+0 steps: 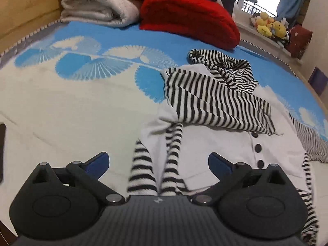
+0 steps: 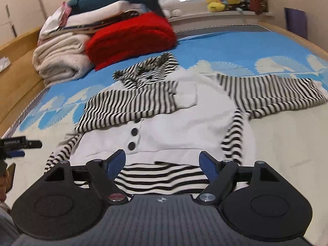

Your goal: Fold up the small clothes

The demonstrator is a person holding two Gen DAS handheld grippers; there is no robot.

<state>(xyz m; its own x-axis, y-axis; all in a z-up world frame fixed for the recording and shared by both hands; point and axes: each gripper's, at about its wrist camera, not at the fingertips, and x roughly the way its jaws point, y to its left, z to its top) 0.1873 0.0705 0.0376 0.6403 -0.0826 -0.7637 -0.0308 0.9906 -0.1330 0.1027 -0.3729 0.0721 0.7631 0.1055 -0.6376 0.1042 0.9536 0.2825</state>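
- Two grippers hang over a bed [image 1: 61, 110] covered in a blue and white sheet with fan prints; broad bare sheet fills the left half of the left wrist view, and more lies at the lower right of the right wrist view.
- Along the upper left of both views runs a wooden bed frame [image 2: 18, 82]; a windowsill with yellow plush toys [image 2: 221, 0] closes off the top.
- Folded white blankets [image 1: 98, 2] and a red cushion [image 1: 190, 18] are stacked at the top of the bed, with a dark blue plush shark [image 2: 123, 0] lying on the pile.
- No containers are in view.
- The small garment [image 2: 174, 123], white with black buttons and black-and-white striped sleeves and hood, lies spread at the centre of the right wrist view; one striped sleeve is folded across its chest, the other stretches toward the right edge.
- The left gripper [image 1: 158, 162] points down at the garment's striped lower edge, its jaws wide apart and gripping nothing.
- The right gripper [image 2: 163, 162] tilts down over the striped hem, its jaws apart and clear of the cloth.
- At the left edge of the right wrist view, a part of the other gripper shows.
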